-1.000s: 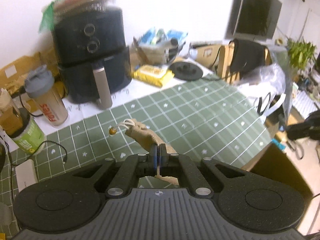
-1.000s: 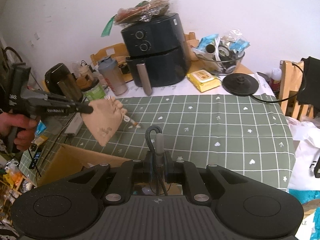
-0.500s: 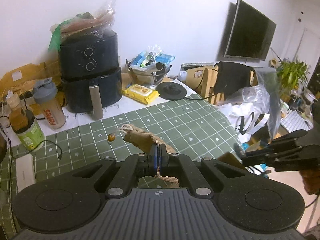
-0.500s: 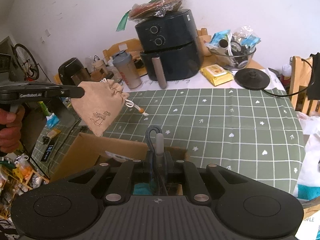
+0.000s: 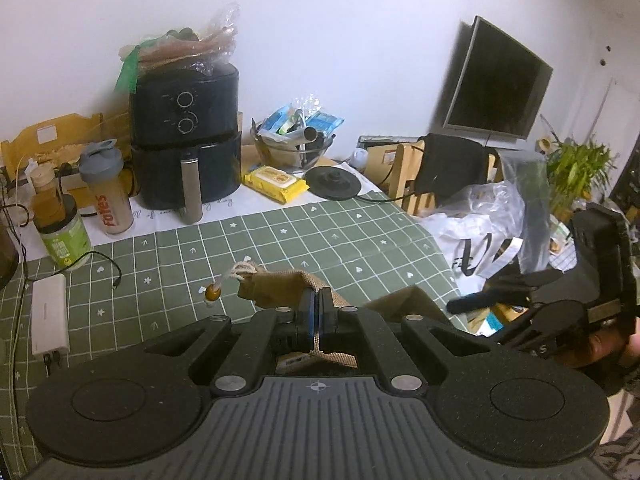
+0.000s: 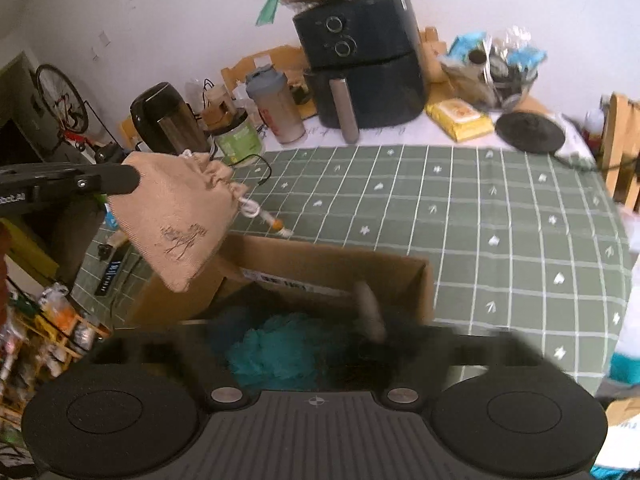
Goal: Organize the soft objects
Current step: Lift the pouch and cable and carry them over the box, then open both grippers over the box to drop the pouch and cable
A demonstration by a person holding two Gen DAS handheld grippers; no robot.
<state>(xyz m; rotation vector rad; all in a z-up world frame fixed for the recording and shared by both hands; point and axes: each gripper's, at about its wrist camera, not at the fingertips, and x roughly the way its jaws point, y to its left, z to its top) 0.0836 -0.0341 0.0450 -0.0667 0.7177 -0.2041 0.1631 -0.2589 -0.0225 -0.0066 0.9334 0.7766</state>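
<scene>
— Left tongs [image 5: 319, 312]? Pinching the tan pouch [image 6: 176, 216], up beside the cardboard box [image 6: 328, 276].
— Right tongs [image 6: 360, 344]? Popping open just now over the box, dropping the grey thing [image 6: 370, 312] by the blue puff [image 6: 276, 352].
— Next? Likely pouch into the box too.

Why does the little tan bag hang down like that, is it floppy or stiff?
Probably floppy: the tan drawstring bag sags below the left hand-held gripper, which pinches only its edge. It looks light, since that small pinch holds it. Its cord dangles loose and might snag on the cardboard box.
</scene>
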